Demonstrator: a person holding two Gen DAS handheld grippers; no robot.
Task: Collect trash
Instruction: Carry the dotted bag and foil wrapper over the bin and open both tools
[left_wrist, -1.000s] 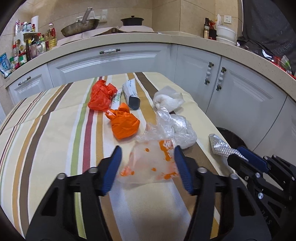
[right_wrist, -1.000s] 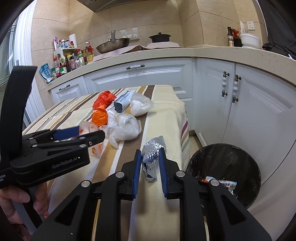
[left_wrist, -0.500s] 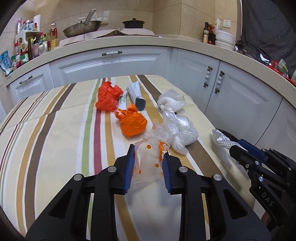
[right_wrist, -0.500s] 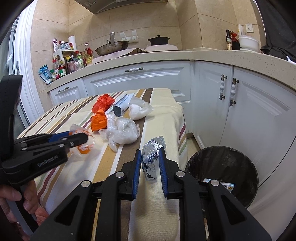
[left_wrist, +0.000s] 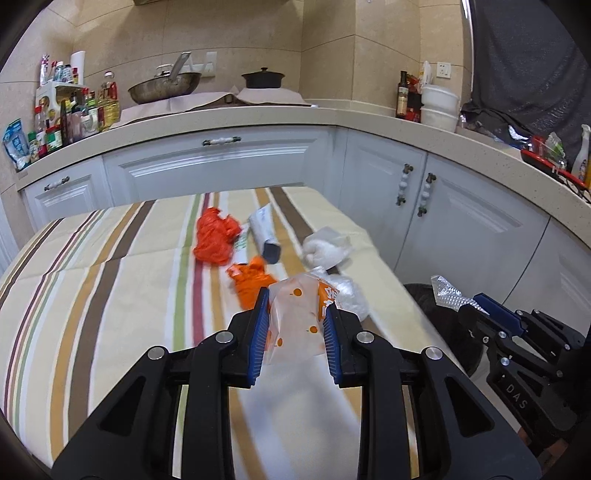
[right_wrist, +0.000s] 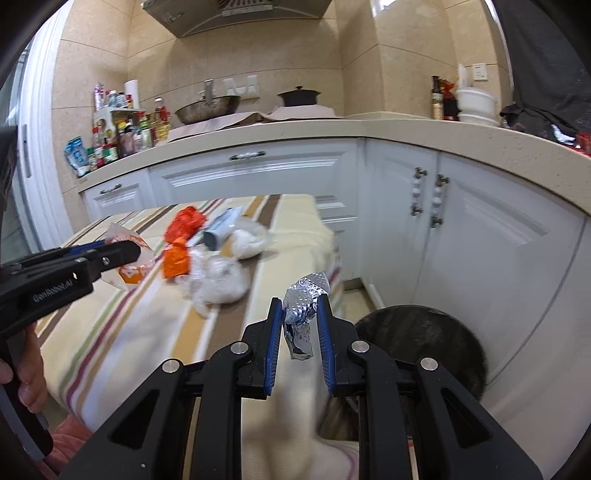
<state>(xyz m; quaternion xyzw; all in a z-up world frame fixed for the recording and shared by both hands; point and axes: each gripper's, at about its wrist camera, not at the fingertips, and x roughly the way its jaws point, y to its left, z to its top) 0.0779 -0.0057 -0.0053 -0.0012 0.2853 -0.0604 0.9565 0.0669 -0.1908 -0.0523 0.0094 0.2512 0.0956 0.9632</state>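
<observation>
Above the striped-cloth worktop, the left gripper has its jaws clamped on a clear plastic bag with orange print, lifted off the cloth. The right gripper pinches a crumpled piece of silver foil, held near the round black-lined bin on the floor beside the worktop. Something pale seems to lie in the bin already, though blur hides it. Neither held piece is dropped yet. Still on the cloth: two crumpled orange bags, a grey-capped white tube, a white wad in plastic and a clear crumpled bag.
</observation>
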